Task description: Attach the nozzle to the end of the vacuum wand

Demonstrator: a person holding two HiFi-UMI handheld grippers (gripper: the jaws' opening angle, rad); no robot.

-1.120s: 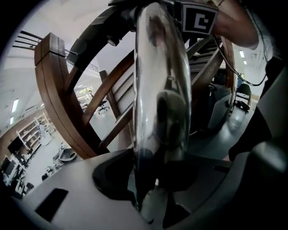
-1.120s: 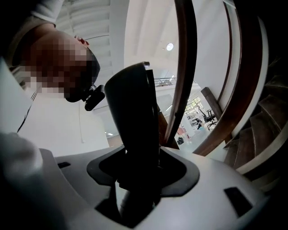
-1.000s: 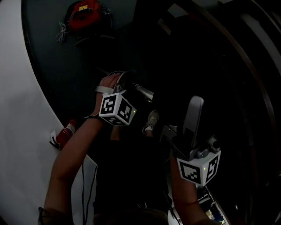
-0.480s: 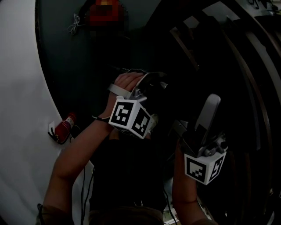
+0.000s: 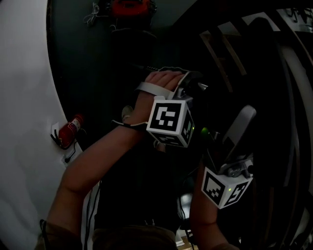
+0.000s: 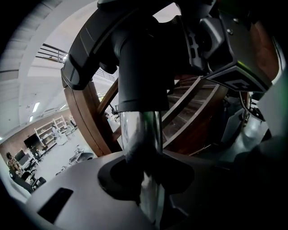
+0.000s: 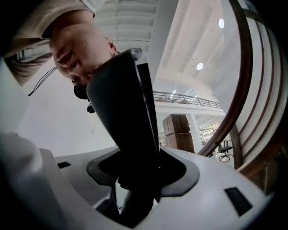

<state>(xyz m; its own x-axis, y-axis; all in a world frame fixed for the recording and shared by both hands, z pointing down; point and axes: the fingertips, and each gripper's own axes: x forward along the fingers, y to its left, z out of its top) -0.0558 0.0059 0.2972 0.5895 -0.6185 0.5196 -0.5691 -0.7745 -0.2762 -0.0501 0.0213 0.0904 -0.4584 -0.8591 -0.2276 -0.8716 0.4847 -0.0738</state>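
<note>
In the left gripper view the shiny metal vacuum wand (image 6: 139, 130) runs up between the jaws of my left gripper (image 6: 145, 179) into a dark collar (image 6: 135, 58). Those jaws have just been closing and now clamp the wand. In the head view the left gripper (image 5: 191, 87) sits at centre under its marker cube, with the wand's end (image 5: 199, 86) poking out past the hand. My right gripper (image 7: 135, 188) is shut on the flat, tapered dark nozzle (image 7: 123, 117). The nozzle (image 5: 240, 125) stands up from the right gripper (image 5: 222, 157), just right of the wand's end and apart from it.
A red fire extinguisher (image 5: 68, 131) lies by the white wall (image 5: 24, 97) on the left. A red machine (image 5: 128, 7) sits at the top. Curved wooden stair railing (image 5: 288, 73) fills the right side. A person's shoe (image 5: 127, 113) shows below the left hand.
The left gripper has risen and moved right with the wand, closer to the nozzle. The right gripper has rolled and shifted a little, with the nozzle still held upright.
</note>
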